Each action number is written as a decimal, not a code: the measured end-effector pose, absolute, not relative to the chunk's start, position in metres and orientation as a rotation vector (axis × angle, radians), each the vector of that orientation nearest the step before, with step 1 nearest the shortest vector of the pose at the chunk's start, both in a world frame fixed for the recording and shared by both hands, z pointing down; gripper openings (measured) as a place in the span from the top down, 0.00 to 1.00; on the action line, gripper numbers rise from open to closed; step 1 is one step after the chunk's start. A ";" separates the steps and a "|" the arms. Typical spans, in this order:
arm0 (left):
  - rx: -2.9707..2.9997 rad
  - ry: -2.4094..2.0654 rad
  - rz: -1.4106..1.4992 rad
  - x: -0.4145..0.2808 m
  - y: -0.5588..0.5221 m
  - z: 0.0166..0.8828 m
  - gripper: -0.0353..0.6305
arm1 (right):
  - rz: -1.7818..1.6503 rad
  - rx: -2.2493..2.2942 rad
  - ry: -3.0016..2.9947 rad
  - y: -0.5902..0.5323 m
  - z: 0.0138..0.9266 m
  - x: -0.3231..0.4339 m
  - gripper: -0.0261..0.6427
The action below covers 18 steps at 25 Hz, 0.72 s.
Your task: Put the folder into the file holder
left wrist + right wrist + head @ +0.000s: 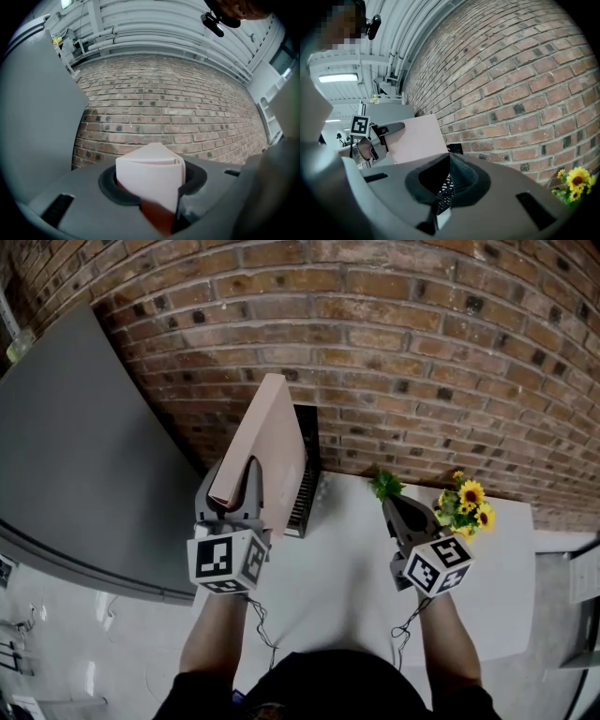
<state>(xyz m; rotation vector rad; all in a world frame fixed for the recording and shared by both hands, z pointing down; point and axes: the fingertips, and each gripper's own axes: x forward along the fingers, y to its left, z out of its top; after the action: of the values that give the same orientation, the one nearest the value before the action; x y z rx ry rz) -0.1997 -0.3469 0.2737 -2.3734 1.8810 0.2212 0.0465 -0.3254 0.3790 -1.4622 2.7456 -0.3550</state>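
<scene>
A pale pink folder stands upright on its edge in the air, with my left gripper shut on its near lower corner. In the left gripper view the folder's edge sits between the jaws. The black mesh file holder stands against the brick wall just right of the folder, partly hidden behind it. My right gripper is shut and empty over the white table, to the right of the holder. The right gripper view shows the folder, the left gripper on it and the holder's mesh beyond the closed jaws.
A bunch of yellow sunflowers with green leaves stands at the table's back right. A large grey panel fills the left side. The white table ends at the brick wall.
</scene>
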 end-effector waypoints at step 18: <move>-2.389 1.901 0.262 -0.201 -0.392 0.290 0.69 | -0.399 -1.532 2.733 -0.342 0.393 0.042 0.96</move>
<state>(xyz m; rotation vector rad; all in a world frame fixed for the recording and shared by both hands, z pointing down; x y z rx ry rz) -0.2013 -0.3921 0.2903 -2.3890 1.9007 0.2621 0.0424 -0.3415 0.3928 -1.5322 2.7327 -0.3993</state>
